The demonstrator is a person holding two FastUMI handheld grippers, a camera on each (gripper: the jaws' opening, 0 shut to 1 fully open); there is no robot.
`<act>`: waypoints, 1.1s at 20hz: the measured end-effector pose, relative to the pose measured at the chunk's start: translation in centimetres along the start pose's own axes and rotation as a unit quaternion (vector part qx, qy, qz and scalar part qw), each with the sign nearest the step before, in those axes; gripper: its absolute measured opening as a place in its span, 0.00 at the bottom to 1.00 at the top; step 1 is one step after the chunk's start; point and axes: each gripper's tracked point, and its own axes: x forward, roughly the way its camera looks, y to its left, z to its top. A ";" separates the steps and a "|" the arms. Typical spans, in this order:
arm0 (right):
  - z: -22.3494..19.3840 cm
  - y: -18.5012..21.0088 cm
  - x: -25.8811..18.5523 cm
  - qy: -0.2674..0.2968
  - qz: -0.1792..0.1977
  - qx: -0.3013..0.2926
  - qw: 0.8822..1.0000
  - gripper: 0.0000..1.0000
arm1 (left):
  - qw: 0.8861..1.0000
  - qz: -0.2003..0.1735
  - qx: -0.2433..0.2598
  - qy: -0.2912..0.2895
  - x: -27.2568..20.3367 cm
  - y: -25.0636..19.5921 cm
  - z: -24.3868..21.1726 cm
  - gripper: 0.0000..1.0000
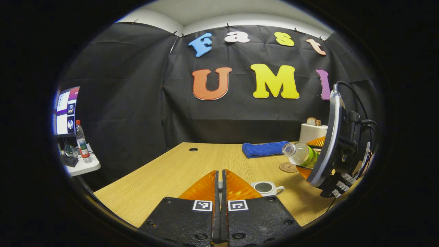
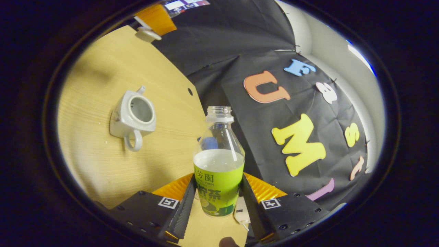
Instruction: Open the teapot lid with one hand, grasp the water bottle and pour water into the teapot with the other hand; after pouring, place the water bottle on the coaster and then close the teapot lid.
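Observation:
My left gripper (image 1: pixel 220 173) is shut above the table's front, with a small pale piece pinched between its fingers. In the right gripper view this gripper (image 2: pixel 156 17) shows at the top, holding the white teapot lid (image 2: pixel 148 34). The white teapot (image 1: pixel 265 188) stands open on the table just right of my left fingers, and appears again (image 2: pixel 132 118) with its dark inside showing. My right gripper (image 2: pixel 217 181) is shut on the uncapped, green-labelled water bottle (image 2: pixel 218 164), which is partly full. The bottle (image 1: pixel 300 154) is tilted, mouth toward the teapot, above the round coaster (image 1: pixel 288 167).
A folded blue towel (image 1: pixel 264 149) lies at the back of the wooden table (image 1: pixel 164 178). A white toaster (image 1: pixel 312 132) with bread stands behind it on the right. A side table (image 1: pixel 80 166) at the left carries another bottle and a monitor.

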 end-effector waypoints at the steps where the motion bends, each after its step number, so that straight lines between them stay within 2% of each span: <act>1: 0.2 -0.1 0.0 -0.005 -0.002 -0.022 1.000 0.72 | 1.000 0.002 -0.002 -0.001 0.0 0.3 0.0 0.03; 5: 0.9 0.3 -0.6 -0.021 -0.009 -0.090 0.996 0.72 | 1.000 0.007 0.002 -0.005 -0.1 0.7 0.2 0.02; 11: 2.2 0.0 -0.2 -0.051 -0.028 -0.199 0.978 0.72 | 1.000 0.008 0.000 -0.008 -0.3 1.0 0.4 0.03; 14: 2.6 -0.1 -0.1 -0.057 -0.036 -0.245 0.967 0.72 | 1.000 0.008 -0.002 -0.009 -0.5 1.1 0.5 0.02; 19: 3.6 -0.6 0.3 -0.068 -0.063 -0.325 0.941 0.72 | 1.000 0.012 -0.006 -0.009 -0.4 1.8 0.5 0.02; 22: 3.6 -0.4 0.1 -0.069 -0.063 -0.346 0.934 0.71 | 1.000 0.014 -0.005 -0.008 -0.5 1.9 0.5 0.02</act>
